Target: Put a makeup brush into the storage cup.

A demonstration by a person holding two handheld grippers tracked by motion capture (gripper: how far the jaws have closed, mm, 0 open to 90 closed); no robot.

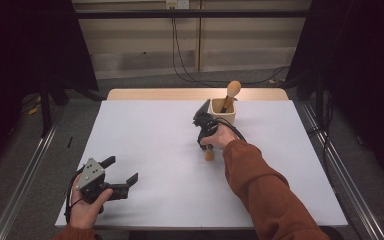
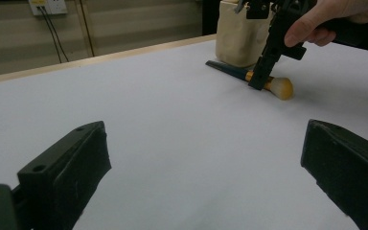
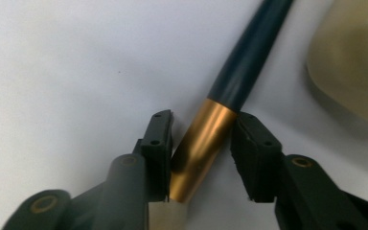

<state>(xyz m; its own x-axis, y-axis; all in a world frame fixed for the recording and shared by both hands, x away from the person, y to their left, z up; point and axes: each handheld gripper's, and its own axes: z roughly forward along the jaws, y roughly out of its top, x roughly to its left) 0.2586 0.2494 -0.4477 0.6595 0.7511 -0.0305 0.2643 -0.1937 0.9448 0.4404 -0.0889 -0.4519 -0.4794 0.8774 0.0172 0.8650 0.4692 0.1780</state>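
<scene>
Left gripper: rests at the near-left corner of the worktop, jaws spread wide and holding nothing, aimed toward two o'clock. In the left gripper view both jaws frame bare worktop, with the brush well apart at about one o'clock.

Makeup brush: lies flat on the worktop just beside the cream cup, at the cup's seven o'clock in the high view. Long axis runs from dark handle nearest the cup, through a gold ferrule, to a pale bristle head toward the person.

Right gripper: far the nearer of the two; comes down over the brush. Jaws part-open, straddling the ferrule across its axis; left jaw looks to be touching it, right jaw just beside it. Judged not yet a firm pinch.

Cup: holds a second brush standing tilted, head up.
</scene>
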